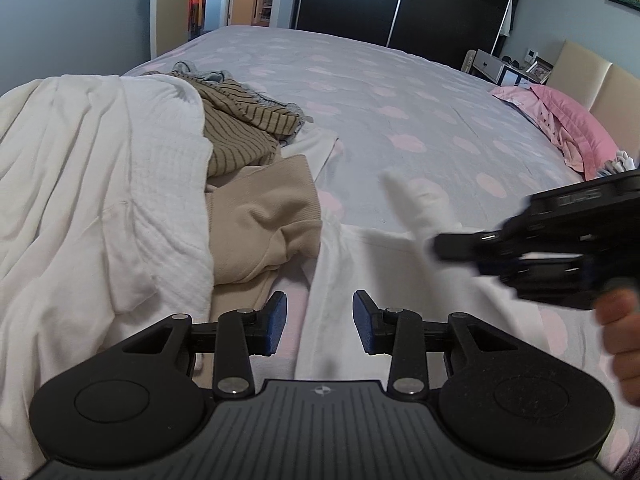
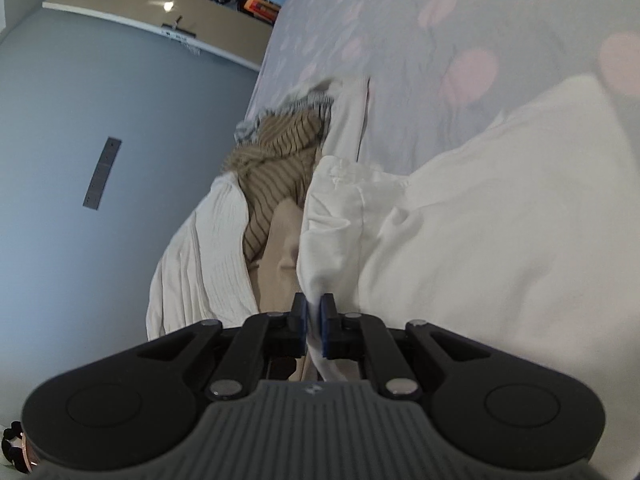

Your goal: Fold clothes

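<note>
A white garment (image 1: 380,276) lies spread on the bed in front of me. My left gripper (image 1: 320,322) hovers over its left edge with the jaws apart, and the blue pads (image 1: 278,320) press on nothing. My right gripper (image 2: 315,320) is shut on a fold of the white garment (image 2: 480,220), and the cloth runs up from between its pads. In the left wrist view the right gripper (image 1: 440,246) comes in blurred from the right. It lifts a strip of white cloth, and a person's hand (image 1: 624,340) holds it.
At the left lies a pile of clothes: a white textured piece (image 1: 100,180), a beige garment (image 1: 264,220) and a striped tan top (image 1: 240,128). The bedsheet (image 1: 360,92) is grey with pink spots. Pink pillows (image 1: 568,120) lie far right, and a dark wardrobe (image 1: 400,0) stands behind.
</note>
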### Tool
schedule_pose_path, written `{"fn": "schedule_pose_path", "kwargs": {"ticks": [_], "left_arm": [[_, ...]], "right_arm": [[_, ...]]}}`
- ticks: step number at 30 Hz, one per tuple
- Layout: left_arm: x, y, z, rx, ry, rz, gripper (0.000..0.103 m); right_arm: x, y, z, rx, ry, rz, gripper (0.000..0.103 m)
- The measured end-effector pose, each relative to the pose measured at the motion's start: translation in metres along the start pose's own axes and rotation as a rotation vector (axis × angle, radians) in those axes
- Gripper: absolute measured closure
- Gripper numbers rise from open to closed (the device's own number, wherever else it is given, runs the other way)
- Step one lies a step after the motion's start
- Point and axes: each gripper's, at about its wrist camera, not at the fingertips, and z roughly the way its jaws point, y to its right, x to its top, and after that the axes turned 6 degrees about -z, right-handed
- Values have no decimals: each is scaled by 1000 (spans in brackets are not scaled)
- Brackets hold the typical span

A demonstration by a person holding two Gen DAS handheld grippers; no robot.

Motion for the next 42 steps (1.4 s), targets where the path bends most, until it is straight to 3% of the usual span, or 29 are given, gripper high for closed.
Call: {"fn": "schedule_pose_path", "kwargs": {"ticks": [12,16,18,25,30,36,42], "left_arm": [[-1,-8,1,-6,-11,-4,69],[-3,-6,-1,-9,-7,5,69],[-3,-4,-3,-13,-5,9,69],[-12,7,-11,-47,-26,34,69],[-26,22,-17,-35,-56,81,69],[-47,37,-18,9,-155,128,71],[-69,51,-16,75,-253,202,72]], "right_arm": [[2,13,73,-142,-25,-8,94],[1,8,72,-141,-38,-37,86],[2,0,65,-127,-43,-70,64],[-11,-16,1,-221,17,-255,64],[-42,1,-42,-288,15,-257,64],[-92,22,-72,-318,3,-188,64],[-130,25,-89,-367,26,-214,64]]}}
